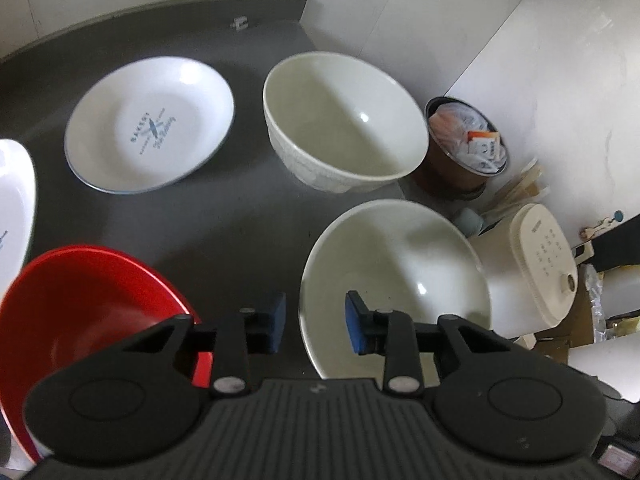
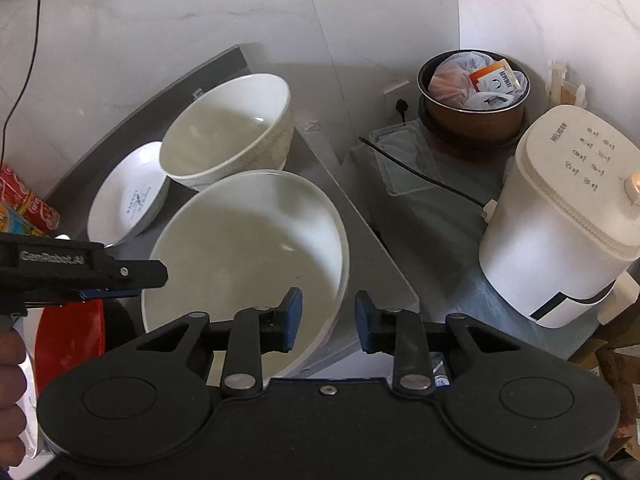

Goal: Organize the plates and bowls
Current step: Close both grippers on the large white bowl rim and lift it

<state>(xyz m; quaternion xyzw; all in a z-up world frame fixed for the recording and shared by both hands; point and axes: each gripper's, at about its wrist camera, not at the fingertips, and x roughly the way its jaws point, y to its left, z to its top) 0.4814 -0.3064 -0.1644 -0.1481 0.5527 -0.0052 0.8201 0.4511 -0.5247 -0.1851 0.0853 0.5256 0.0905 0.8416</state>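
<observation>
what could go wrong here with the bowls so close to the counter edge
The near white bowl sits by the counter corner; a nudge from the open right gripper, straddling its rim, might tip it onto the white appliance below. The left gripper hovers between it and the red bowl and may clip either rim.

Bare surface point(image 1: 224, 220) lies open mid-way between the printed plate point(image 1: 150, 124), red bowl point(image 1: 84, 320) and two white bowls point(image 1: 344, 120), which crowd its right edge.
</observation>
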